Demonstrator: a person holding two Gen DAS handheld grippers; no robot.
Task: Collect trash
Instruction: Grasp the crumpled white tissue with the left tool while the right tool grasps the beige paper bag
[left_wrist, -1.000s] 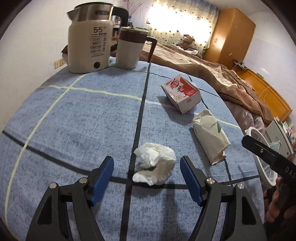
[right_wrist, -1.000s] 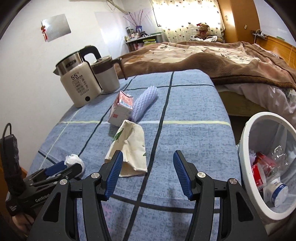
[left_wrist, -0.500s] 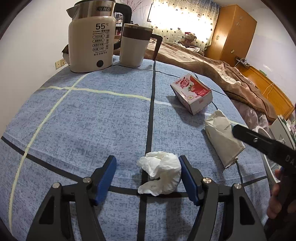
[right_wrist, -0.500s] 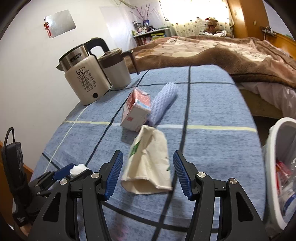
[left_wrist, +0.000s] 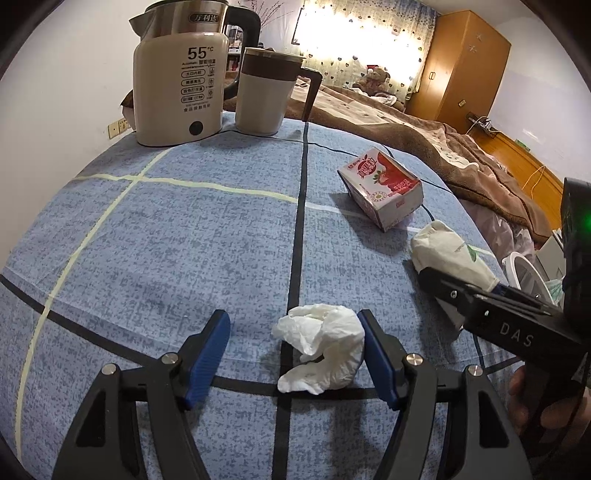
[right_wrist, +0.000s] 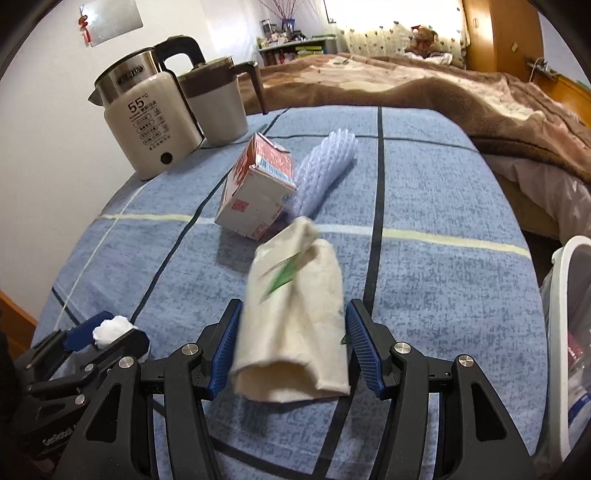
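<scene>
A crumpled white tissue (left_wrist: 325, 347) lies on the blue checked tablecloth (left_wrist: 184, 240) between the fingers of my left gripper (left_wrist: 293, 321). It rests against the right pad, and the left pad stands clear of it, so the gripper is open. My right gripper (right_wrist: 293, 317) is open and straddles the near end of a cream paper bag (right_wrist: 295, 314) with a green leaf print. Both pads sit close beside the bag. Beyond the bag lie a red and white milk carton (right_wrist: 258, 195) and a pale purple foam net sleeve (right_wrist: 325, 166).
A cream kettle (left_wrist: 177, 85) and a lidded jug (left_wrist: 266, 96) stand at the table's far end. A white bin (right_wrist: 565, 280) with trash inside stands off the table's right edge. A bed with a brown blanket (right_wrist: 443, 88) lies beyond.
My right gripper has moved forward and down over the paper bag, which now lies between its fingers. The left gripper's fingers have narrowed a little around the tissue.
</scene>
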